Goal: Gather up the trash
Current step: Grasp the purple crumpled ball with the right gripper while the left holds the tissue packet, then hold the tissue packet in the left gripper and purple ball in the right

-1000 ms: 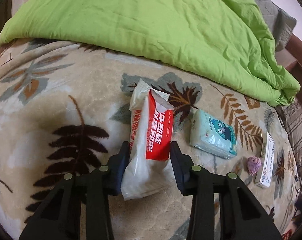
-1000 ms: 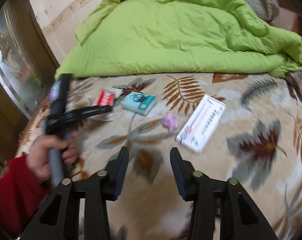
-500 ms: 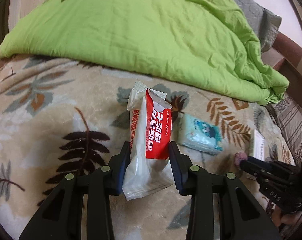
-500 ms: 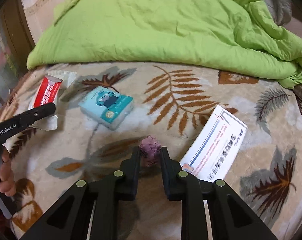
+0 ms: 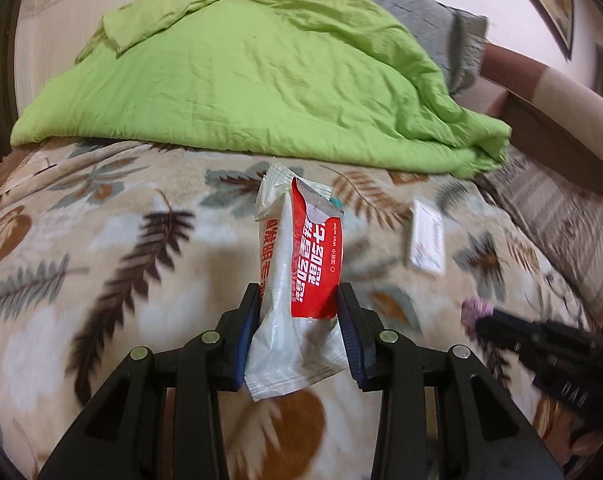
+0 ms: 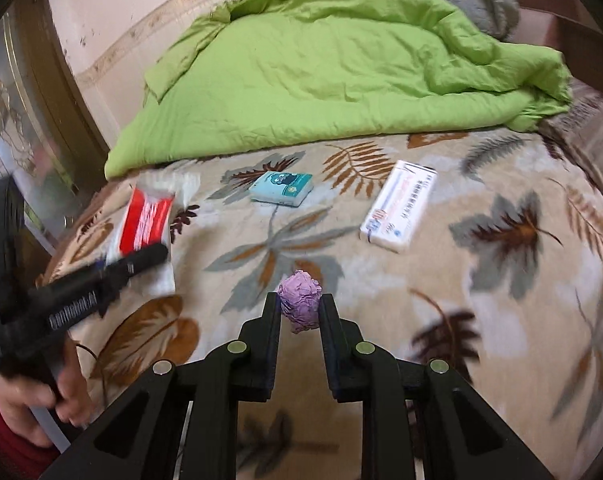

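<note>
Left wrist view: left gripper (image 5: 299, 312) clamped on red-and-white wet wipe packet (image 5: 301, 276), lower half pinched between both jaws, upper end standing clear beyond the tips, raised above leaf-patterned blanket (image 5: 101, 248). Right wrist view: right gripper (image 6: 300, 308) closed on crumpled purple paper ball (image 6: 300, 305), seated squarely between the fingertips, off the blanket. Teal tissue pack (image 6: 282, 188) and white carton (image 6: 399, 206) lying on blanket further ahead, near green duvet (image 6: 341, 68).
</note>
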{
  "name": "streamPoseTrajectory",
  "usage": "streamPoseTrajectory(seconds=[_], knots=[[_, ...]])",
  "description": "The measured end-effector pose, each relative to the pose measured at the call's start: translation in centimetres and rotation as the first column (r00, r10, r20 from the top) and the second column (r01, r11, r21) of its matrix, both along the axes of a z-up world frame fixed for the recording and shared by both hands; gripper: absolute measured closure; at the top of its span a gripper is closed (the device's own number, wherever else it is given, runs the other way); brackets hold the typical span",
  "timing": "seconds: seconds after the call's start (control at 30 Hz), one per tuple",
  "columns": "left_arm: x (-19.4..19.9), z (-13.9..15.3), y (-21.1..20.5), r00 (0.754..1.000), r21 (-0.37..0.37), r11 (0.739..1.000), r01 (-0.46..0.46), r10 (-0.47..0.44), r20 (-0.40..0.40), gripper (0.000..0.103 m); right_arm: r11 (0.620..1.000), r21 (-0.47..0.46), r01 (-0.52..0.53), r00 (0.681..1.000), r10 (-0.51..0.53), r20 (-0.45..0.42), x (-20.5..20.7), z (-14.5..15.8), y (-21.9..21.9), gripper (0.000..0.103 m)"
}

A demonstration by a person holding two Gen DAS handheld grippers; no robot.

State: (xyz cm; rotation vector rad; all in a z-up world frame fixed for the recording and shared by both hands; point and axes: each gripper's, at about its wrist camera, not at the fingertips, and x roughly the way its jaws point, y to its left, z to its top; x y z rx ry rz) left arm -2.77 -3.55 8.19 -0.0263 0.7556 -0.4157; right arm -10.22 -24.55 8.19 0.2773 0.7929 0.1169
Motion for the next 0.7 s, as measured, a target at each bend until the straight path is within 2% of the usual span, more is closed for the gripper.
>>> streamPoseTrajectory(seconds=[0.17, 0.27, 0.5, 0.7], knots=[[-6.0, -0.2, 0.4, 1.000, 0.000, 1.000, -0.010, 0.010, 0.007, 0.067, 0.999, 0.026, 0.024, 1.000, -0.024, 0.006, -4.0, -0.3, 0.4, 0.082], [-8.8, -0.7, -0.2, 0.999, 0.064, 0.998, -0.010, 0.006, 0.052, 0.066, 1.000, 0.014, 0.028, 0.999, -0.028, 0.030, -5.3, 0.1, 0.6, 0.082], [-10.3, -1.7, -1.5, 0.992, 0.170, 0.985, -0.014, -0.008, 0.128, 0.066, 0.999, 0.005, 0.047, 0.997, -0.047, 0.054, -5.7, 0.2, 0.4, 0.082], [-10.0, -2.3, -1.8, 0.990, 0.205, 0.979, -0.014, -0.015, 0.139, 0.066, 0.999, 0.006, 0.053, 0.997, -0.053, 0.054, -5.6, 0.2, 0.2, 0.082]])
